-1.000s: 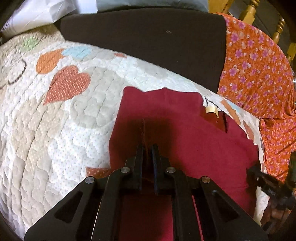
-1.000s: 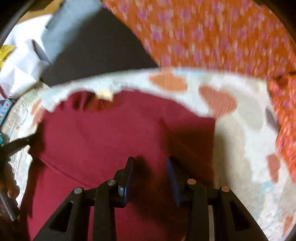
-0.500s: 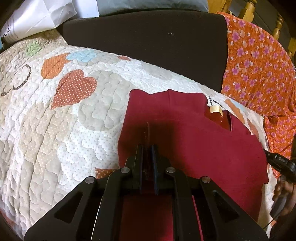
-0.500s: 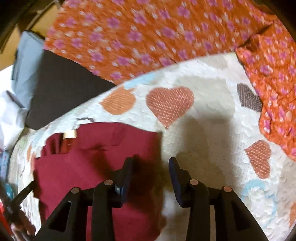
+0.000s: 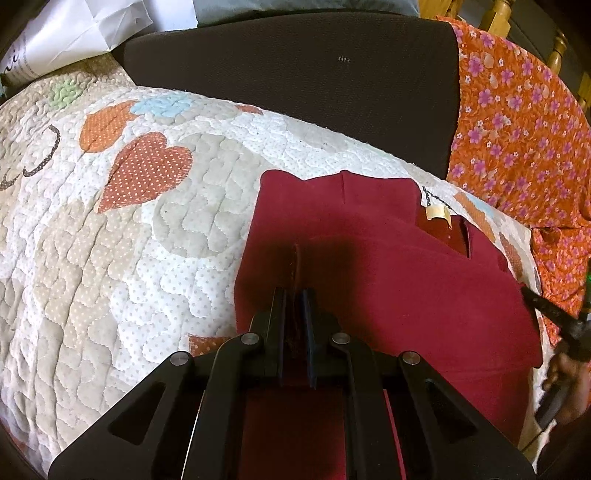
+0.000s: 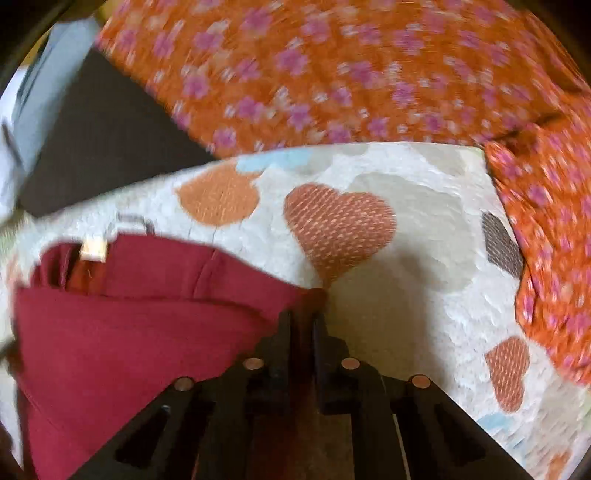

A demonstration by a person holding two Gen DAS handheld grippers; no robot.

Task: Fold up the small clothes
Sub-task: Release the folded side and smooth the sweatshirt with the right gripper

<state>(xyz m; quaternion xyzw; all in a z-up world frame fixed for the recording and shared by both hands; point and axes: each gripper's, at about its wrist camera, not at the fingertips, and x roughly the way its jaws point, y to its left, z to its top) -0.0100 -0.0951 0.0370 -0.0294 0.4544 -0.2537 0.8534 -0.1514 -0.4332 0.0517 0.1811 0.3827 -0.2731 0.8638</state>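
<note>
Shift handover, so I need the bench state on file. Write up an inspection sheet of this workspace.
Surface: quilted heart-pattern cover.
Job's things: maroon garment lying on the quilt, pale neck label showing.
Clutter: orange floral cloth along the far and right edges; white paper at the back.
Grippers: left gripper shut on a pinched ridge of the maroon garment; right gripper just closed, pinching the garment's corner.
Cables: nothing seen.
Surroundings: dark chair back, wooden spindles.

Both grippers are showing black: the left gripper is flashing four silver screws behind its jaws, while the right gripper is flashing four coppery ones.
</note>
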